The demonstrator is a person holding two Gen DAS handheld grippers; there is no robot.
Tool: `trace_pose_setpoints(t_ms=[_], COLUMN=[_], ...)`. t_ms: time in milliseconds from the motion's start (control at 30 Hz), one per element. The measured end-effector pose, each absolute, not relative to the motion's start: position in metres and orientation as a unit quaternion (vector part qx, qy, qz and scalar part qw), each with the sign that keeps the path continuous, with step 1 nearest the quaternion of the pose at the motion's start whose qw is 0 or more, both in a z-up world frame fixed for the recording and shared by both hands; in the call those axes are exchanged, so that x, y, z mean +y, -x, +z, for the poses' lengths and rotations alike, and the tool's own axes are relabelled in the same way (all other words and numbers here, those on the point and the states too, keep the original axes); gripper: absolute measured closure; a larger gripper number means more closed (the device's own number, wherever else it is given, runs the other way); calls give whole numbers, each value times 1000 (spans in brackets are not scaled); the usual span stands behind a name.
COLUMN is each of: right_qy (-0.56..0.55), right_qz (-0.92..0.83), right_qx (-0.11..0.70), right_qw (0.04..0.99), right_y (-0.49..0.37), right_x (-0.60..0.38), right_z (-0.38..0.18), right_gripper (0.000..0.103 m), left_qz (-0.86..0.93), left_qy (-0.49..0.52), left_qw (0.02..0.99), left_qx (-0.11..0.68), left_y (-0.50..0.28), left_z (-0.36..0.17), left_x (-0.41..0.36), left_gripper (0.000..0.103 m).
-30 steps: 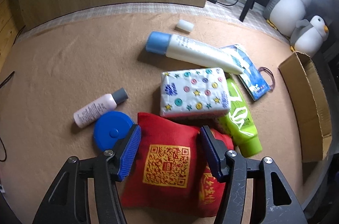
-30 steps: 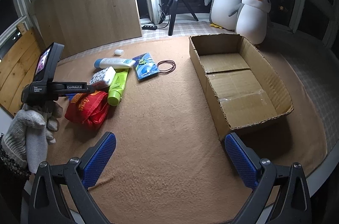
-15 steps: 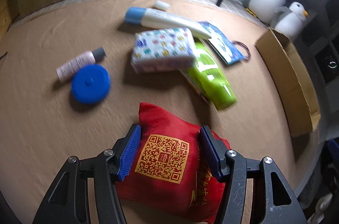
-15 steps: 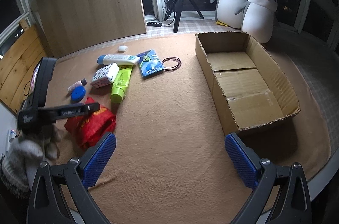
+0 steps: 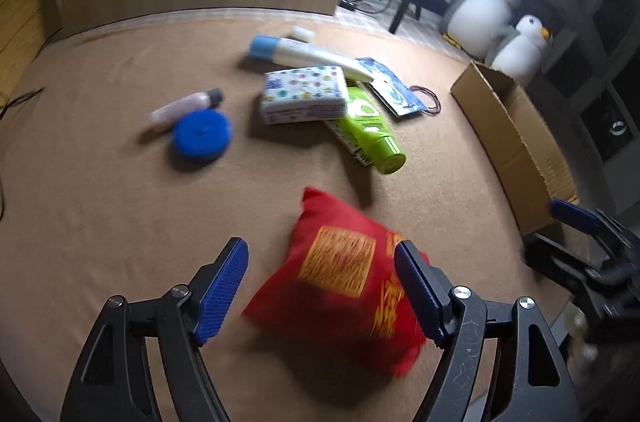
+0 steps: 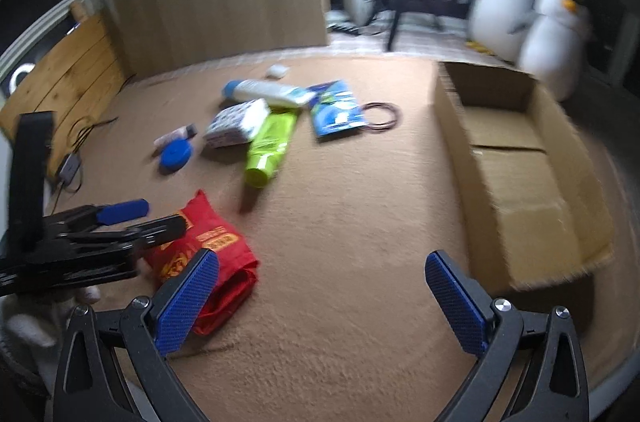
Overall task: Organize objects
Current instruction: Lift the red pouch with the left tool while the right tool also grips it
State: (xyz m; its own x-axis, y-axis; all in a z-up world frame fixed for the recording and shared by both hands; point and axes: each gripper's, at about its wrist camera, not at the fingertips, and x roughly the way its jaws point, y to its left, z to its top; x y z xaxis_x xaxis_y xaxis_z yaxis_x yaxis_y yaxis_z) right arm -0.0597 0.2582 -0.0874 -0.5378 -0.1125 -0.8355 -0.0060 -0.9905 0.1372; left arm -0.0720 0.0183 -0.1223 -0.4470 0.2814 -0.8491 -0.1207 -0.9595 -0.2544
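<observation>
A red bag with a yellow QR print (image 5: 340, 286) lies on the tan carpet between the open jaws of my left gripper (image 5: 322, 284), nearer the right jaw; the left jaw stands clear of it. It also shows in the right wrist view (image 6: 208, 254) at lower left, beside the left gripper (image 6: 140, 218). My right gripper (image 6: 322, 298) is open and empty above bare carpet. An open cardboard box (image 6: 520, 162) stands to the right; it also shows in the left wrist view (image 5: 508, 138).
A pile lies farther back: a patterned tissue pack (image 5: 304, 94), a green tube (image 5: 372, 134), a white tube with a blue cap (image 5: 304, 56), a blue packet (image 5: 394, 90), a hair tie (image 5: 428, 98), a pink bottle (image 5: 184, 104), a blue round lid (image 5: 200, 136). Two plush penguins (image 6: 528, 10) stand behind the box.
My left gripper pulled the red bag back from the pile and toward the right, then opened and let it go. My right gripper moved left, toward the bag.
</observation>
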Motion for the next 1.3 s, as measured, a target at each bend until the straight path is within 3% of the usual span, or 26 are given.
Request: trace_pose_setpoints(t_ms=[433,900,1033,1300], right_qy=[-554,-602,-605,-593], right_qz=[-811,-759,-750,-762], right_qx=[-39,-52,-69,-98], right_qw=[185,243,257,241], right_y=[128,152,148,136], right_x=[208,178,175,185], right_z=[-128,-161,-162,-151], right_gripper=[1,2,26,37], left_qz=[805,791,790,792], left_qy=[555,568,568,561], left_qw=[156,160,160,172], left_qx=[-139,-160,-166,-169], left_y=[37,51,54,57], left_z=[-149,-171,-174,-168], left_x=[13,14,14,23], left_gripper=[24,25,25,28])
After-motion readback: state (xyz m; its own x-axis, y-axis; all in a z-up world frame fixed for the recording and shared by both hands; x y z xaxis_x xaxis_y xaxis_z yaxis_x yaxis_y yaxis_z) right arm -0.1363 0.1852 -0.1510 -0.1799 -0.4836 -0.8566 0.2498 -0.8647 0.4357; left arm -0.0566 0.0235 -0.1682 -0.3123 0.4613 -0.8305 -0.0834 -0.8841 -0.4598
